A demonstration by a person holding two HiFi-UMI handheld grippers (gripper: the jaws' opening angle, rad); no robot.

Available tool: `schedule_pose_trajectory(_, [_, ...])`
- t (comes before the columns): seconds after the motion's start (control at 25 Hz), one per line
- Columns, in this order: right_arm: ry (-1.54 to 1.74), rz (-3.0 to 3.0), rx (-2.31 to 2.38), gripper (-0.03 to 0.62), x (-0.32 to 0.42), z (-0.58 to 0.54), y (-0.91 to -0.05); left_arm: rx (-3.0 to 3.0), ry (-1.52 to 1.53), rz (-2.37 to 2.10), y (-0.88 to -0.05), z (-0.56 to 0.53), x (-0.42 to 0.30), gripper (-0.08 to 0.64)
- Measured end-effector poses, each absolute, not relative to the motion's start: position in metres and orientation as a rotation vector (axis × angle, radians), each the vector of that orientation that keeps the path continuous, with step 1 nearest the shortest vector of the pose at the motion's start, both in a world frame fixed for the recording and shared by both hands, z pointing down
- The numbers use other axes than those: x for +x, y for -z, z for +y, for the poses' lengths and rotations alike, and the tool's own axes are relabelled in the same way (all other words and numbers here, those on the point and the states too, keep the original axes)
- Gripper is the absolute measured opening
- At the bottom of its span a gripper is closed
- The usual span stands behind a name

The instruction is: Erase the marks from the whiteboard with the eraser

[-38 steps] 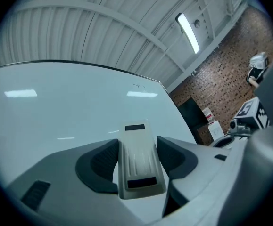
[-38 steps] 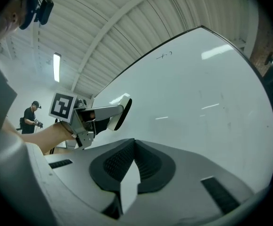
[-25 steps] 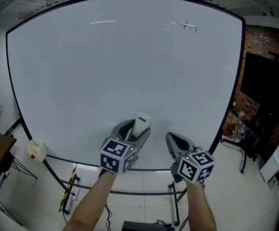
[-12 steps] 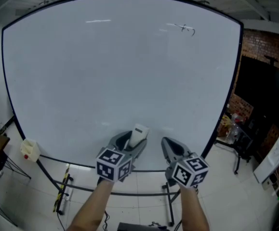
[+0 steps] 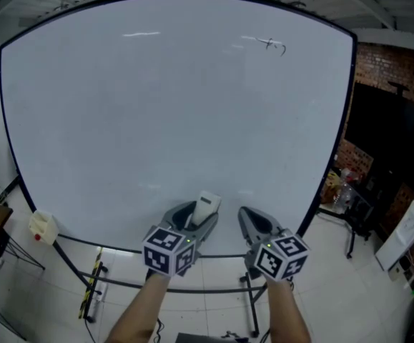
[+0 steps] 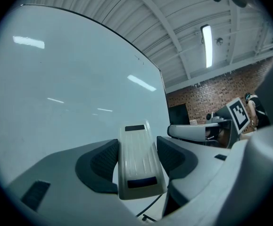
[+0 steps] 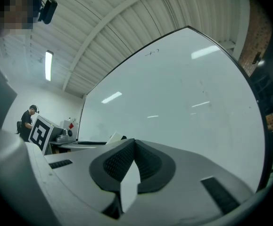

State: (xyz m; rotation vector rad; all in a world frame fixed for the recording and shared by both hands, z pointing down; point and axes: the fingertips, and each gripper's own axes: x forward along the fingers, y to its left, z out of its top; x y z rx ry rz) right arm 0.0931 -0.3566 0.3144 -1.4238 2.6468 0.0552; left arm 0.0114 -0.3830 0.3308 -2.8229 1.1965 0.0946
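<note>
A large whiteboard (image 5: pixel 156 120) on a stand fills the head view. A small dark mark (image 5: pixel 273 45) sits near its top right; the same mark (image 7: pixel 151 52) shows in the right gripper view. My left gripper (image 5: pixel 198 219) is shut on a white eraser (image 5: pixel 205 209), held low in front of the board's bottom edge. In the left gripper view the eraser (image 6: pixel 137 159) stands between the jaws of the left gripper (image 6: pixel 137 157). My right gripper (image 5: pixel 249 220) hangs beside it, shut with nothing held; its jaws meet in the right gripper (image 7: pixel 133 161) view.
A small white box with a red dot (image 5: pixel 41 225) sits on the tray rail at the board's lower left. A brick wall and a dark panel (image 5: pixel 389 141) stand to the right, with clutter on a stand (image 5: pixel 342 188). Stand legs (image 5: pixel 92 288) reach over the tiled floor.
The view has shifted slightly, so the board sits a little lower and more to the left. Both grippers stay low before the board's bottom edge, the eraser still held.
</note>
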Motion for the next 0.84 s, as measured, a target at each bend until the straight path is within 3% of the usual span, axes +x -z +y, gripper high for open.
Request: schedule_pose_trajectory(0.84, [-0.054,2.657,-1.446,-0.006,0.0959,-0.3583,-0.3199,-2.858,-0.071,1.155,-0.3393,-0.3833,0.0187,0.262])
